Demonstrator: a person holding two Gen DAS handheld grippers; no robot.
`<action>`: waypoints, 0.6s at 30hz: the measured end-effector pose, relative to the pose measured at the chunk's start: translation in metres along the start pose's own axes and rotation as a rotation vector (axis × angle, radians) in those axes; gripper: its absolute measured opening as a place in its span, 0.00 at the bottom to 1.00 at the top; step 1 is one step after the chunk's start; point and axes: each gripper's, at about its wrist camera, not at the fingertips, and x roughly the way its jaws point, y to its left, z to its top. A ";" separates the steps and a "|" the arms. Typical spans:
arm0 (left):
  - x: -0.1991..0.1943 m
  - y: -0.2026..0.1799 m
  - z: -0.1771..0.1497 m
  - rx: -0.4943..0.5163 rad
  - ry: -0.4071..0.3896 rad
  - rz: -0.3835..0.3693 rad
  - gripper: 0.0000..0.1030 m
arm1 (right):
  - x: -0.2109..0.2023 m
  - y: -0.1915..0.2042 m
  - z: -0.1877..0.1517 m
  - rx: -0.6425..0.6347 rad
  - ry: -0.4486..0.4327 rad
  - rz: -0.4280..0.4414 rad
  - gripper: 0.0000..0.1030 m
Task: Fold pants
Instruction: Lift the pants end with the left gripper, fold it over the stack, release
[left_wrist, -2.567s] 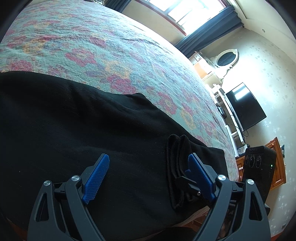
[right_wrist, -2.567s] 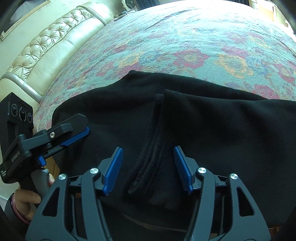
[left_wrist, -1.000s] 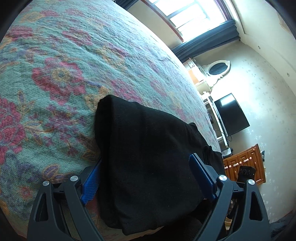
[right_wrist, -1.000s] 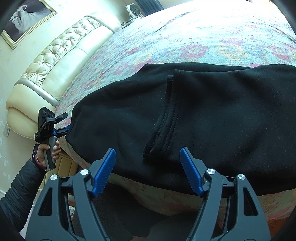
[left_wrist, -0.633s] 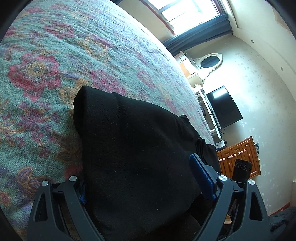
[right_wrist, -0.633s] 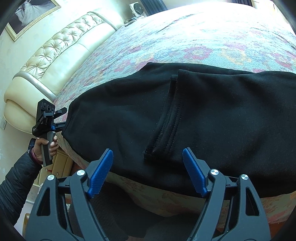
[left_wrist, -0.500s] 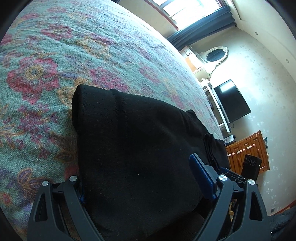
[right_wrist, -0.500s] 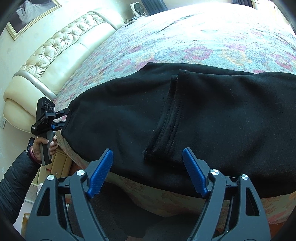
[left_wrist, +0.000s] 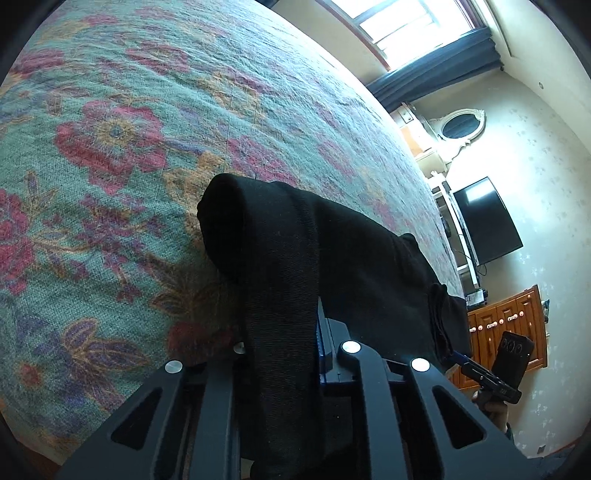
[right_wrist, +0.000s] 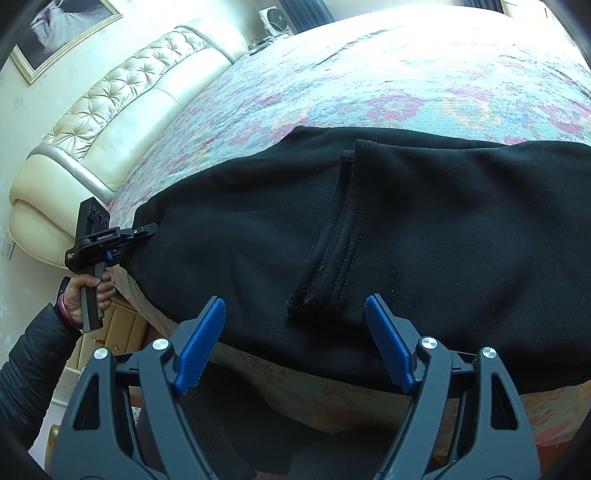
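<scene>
Your left gripper (left_wrist: 284, 332) had just been closing its jaws, and they were clenched on a bunched fold of the black pants (right_wrist: 369, 229) — the cloth rose in a ridge from between them and ran away across the bed (left_wrist: 129, 110). The pants lay along the near edge of the bed, on its floral cover, folded over so that a stitched hem sat on top near the middle of that edge. In the right wrist view your left hand (right_wrist: 86, 291) gripped the handle of that gripper at the pants' left end, by the bed's near corner below the cream tufted headboard (right_wrist: 122, 107).

Your right gripper (right_wrist: 295, 343) hung just off the bed's near edge with its jaws released and spread wide — the blue pads stood to either side of the hem end, touching no cloth.
</scene>
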 end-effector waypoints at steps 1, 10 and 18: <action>0.000 -0.005 0.000 0.007 0.000 0.009 0.14 | 0.000 0.000 0.000 0.000 -0.001 -0.001 0.76; -0.024 -0.042 0.010 0.022 -0.046 -0.054 0.13 | -0.003 -0.003 0.002 0.010 -0.009 -0.002 0.76; -0.031 -0.118 0.027 0.109 -0.051 -0.107 0.13 | -0.018 -0.012 0.000 0.025 -0.029 -0.018 0.76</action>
